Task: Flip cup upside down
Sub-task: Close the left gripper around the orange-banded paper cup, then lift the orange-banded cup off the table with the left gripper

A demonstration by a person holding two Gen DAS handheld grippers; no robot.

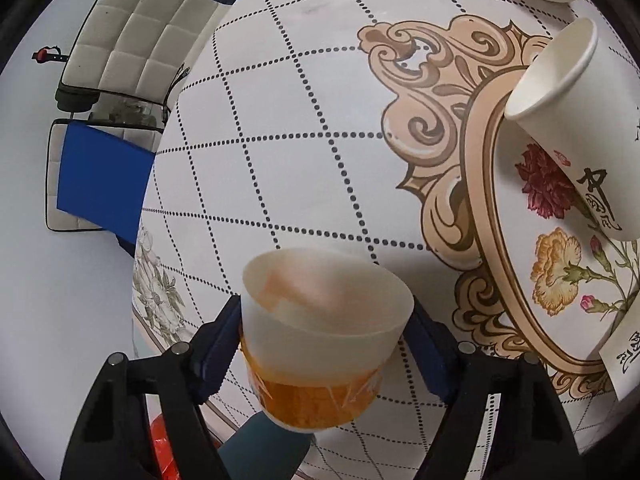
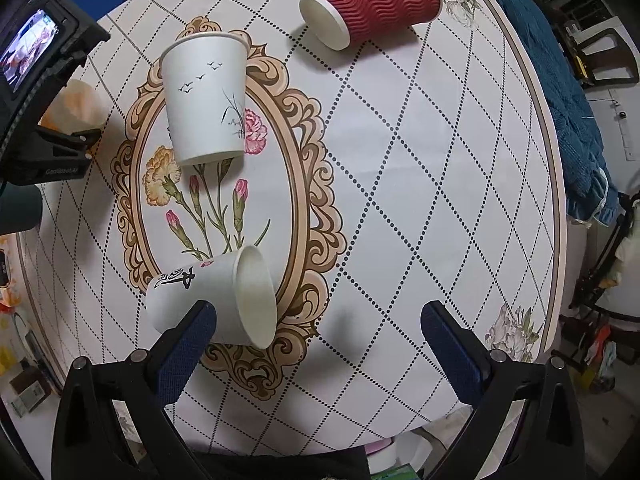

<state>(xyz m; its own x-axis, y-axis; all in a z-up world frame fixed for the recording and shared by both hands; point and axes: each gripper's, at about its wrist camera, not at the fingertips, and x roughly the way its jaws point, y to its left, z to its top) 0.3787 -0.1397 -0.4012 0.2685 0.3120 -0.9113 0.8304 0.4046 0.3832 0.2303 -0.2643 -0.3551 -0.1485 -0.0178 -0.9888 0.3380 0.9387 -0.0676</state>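
Left tongs (image 1: pixel 326 344) are clamped on the orange-banded cup (image 1: pixel 320 340), blue pads pressing its sides at 9 and 3 o'clock; cup sits tilted, mouth facing away from the camera, lifted over the desk (image 1: pixel 280 120). In the right wrist view the same cup (image 2: pixel 76 106) shows at 9 o'clock, partly hidden behind the left tongs' body. Right tongs (image 2: pixel 320 324) are spread wide, holding nothing, hovering over the desk's near edge. Just ahead of the right tongs' left finger at 7 o'clock, a white cup with black calligraphy (image 2: pixel 212 300) lies on its side, mouth toward 3 o'clock, on the lower rim of the printed oval frame (image 2: pixel 296 184). At 11 o'clock a white cup with birds and grass print (image 2: pixel 204 100) stands on its mouth, overlapping the oval's top. At 12 o'clock a red ripple cup (image 2: pixel 376 0) lies on its side near the far desk edge, mouth toward 9 o'clock. A blue quilted cloth (image 2: pixel 560 92) drapes off at 2 o'clock.
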